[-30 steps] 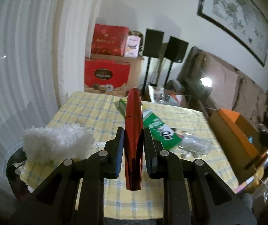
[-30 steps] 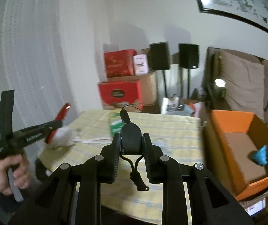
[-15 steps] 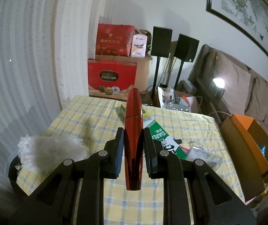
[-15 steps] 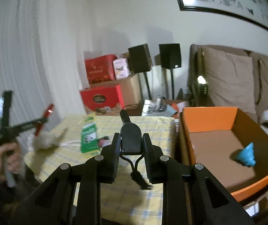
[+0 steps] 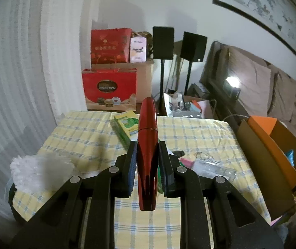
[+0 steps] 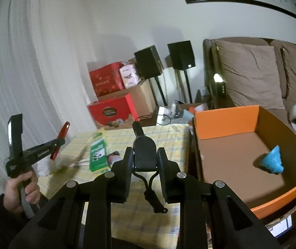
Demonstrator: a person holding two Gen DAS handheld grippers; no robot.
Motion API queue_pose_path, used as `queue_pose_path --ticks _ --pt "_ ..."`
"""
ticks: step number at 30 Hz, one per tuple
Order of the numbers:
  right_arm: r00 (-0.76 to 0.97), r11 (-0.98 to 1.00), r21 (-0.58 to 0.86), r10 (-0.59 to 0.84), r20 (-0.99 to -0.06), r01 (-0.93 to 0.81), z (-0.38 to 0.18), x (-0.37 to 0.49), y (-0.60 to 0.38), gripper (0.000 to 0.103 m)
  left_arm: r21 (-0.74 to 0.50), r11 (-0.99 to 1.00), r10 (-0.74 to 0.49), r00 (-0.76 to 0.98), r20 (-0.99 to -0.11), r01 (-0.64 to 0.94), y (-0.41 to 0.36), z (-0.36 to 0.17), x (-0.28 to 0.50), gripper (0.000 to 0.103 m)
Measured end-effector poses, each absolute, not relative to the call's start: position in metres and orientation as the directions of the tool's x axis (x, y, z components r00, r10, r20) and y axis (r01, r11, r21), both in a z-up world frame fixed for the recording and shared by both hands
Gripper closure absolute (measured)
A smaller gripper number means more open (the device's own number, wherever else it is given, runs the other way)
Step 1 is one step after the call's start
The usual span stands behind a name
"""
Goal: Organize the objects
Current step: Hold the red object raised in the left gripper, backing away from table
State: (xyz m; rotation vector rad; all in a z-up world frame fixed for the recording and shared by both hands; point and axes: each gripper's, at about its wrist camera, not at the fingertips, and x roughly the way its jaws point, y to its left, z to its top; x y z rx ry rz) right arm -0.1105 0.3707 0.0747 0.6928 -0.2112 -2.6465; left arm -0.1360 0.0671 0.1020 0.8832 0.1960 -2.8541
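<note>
Left gripper [image 5: 147, 161] clenching red tube [image 5: 147, 145] lengthwise between 2 pads, tube tip pointing over checked table [image 5: 199, 128]. Right gripper [image 6: 144, 164] clamping black clip-like device [image 6: 144, 151], cord dangling below it, above table's edge. Orange box [image 6: 226, 120] sitting just right of table, blue cone [image 6: 272, 160] lying inside. Green carton [image 6: 98, 151] lying on table.

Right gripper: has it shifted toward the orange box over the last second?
Yes. The right gripper, shut on the black key fob, has swung toward the orange box, which now fills far more of its view.
</note>
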Motion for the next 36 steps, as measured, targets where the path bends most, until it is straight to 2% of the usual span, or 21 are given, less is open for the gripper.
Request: queue_pose_path --ticks 9,36 --pt "-0.812 -0.925 0.222 -0.377 -0.447 0.308 0.075 -0.113 0.382 0.081 -0.048 -0.985 -0.114 -0.841 -0.530 0.163 0.081 0.117 -0.133 0.085" --pt "-0.835 -0.938 0.260 -0.328 -0.441 0.230 0.076 -0.115 0.425 0.080 -0.073 -0.996 -0.009 -0.848 -0.530 0.056 0.121 0.128 -0.138 0.084"
